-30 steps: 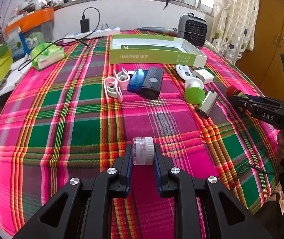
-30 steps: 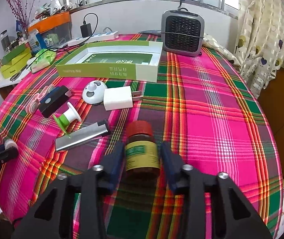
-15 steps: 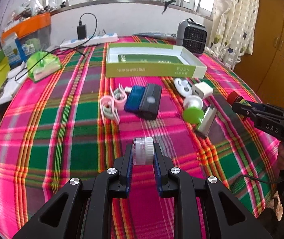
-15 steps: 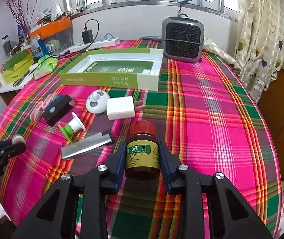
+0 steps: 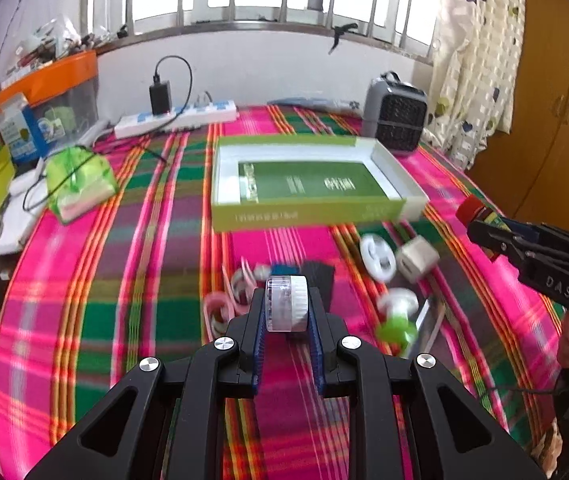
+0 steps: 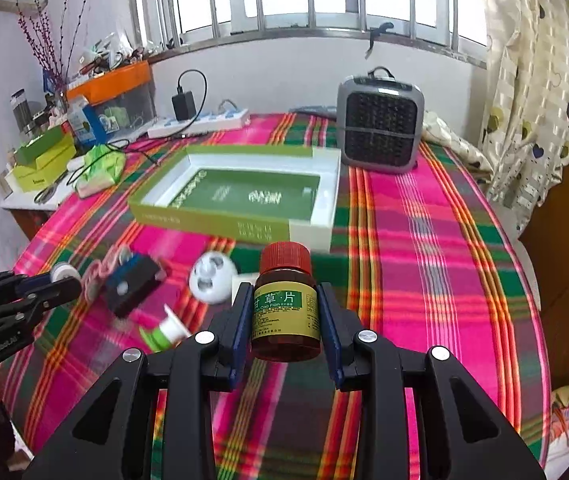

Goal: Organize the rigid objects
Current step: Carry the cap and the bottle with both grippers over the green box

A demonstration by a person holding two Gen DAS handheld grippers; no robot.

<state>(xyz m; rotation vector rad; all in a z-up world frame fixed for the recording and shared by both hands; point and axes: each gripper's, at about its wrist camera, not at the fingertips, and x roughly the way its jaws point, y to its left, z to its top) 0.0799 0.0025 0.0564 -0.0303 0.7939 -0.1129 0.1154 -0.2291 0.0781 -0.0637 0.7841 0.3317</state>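
Item one: the left hand-held gripper (image 5: pixel 286 320), black with blue ribbed pads, is clamping a small clear plastic jar with a white ribbed screw cap (image 5: pixel 286 304) across its sides, at lower centre of the left wrist view. The jar is sitting above the pink-and-green plaid tablecloth (image 5: pixel 152 280), clear of it.

Item two: the right hand-held gripper (image 6: pixel 286 320) is clamping a brown glass medicine bottle with a red ribbed cap and a yellow-green label (image 6: pixel 286 312), upright at lower centre of its view, the pads pressing the label's sides. That grip is likely keeping the smooth glass from slipping.

Item three: an open shallow green cardboard box with a white inner rim (image 6: pixel 326 192) is lying flat at frame centre. Judged the probable destination for both containers.

Item four, loose on the cloth below the box: a white round plastic disc (image 6: pixel 213 282), a white cube-shaped charger (image 5: pixel 417 258), a green-and-white plastic spool (image 5: pixel 398 318), pink looped clips (image 5: pixel 220 308), a black-and-blue block (image 6: pixel 134 284).

Item five: a grey mesh-fronted heater (image 6: pixel 380 128) is standing at upper right, beside the box.
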